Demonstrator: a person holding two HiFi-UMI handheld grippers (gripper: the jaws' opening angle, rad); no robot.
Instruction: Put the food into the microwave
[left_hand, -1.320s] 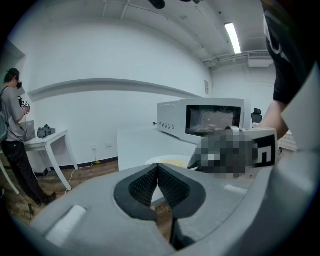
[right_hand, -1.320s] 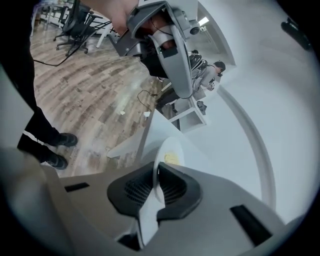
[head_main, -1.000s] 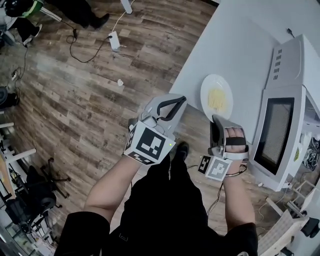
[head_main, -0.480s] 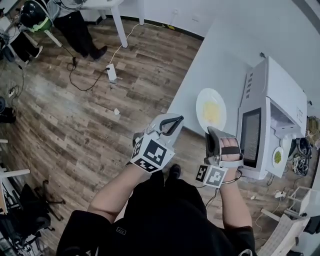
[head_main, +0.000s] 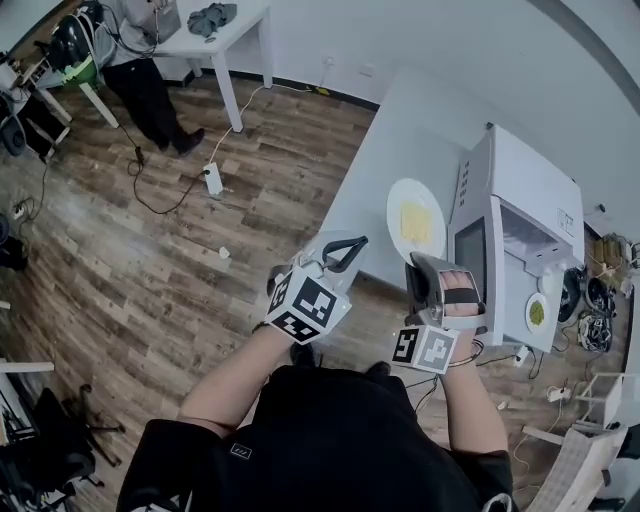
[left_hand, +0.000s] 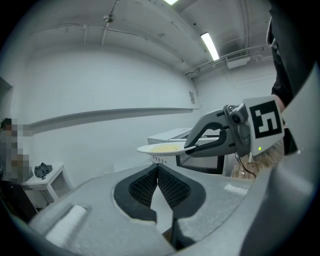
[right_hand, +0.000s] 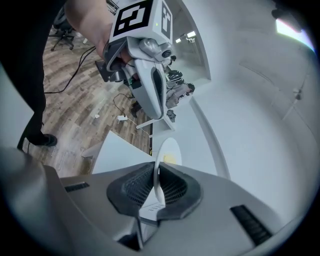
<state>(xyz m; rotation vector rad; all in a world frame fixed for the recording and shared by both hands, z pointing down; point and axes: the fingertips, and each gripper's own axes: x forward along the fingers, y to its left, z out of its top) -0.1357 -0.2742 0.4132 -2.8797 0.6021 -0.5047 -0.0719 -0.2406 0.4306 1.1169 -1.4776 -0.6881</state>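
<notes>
A white plate (head_main: 415, 220) with flat yellow food hangs in the air over the near end of the white table (head_main: 375, 185). My right gripper (head_main: 421, 263) is shut on the plate's near rim, which shows edge-on (right_hand: 158, 172) between the pads. The white microwave (head_main: 520, 200) stands just right of the plate, its dark door window (head_main: 470, 255) facing me. My left gripper (head_main: 345, 248) is shut and empty, to the left of the plate. From the left gripper view its pads (left_hand: 165, 185) meet, with the plate (left_hand: 162, 148) ahead and the microwave (left_hand: 200, 161) behind it.
A small dish with something green (head_main: 537, 312) sits by the microwave's near right corner. Cables and gear (head_main: 590, 295) lie to the right. On the wood floor lie a power strip (head_main: 212, 178) and cords. A person (head_main: 140, 60) stands by a white side table (head_main: 215, 25) at the far left.
Both grippers have risen, the right one carrying the plate up with it. The microwave now appears closer beside the plate in the head view.
</notes>
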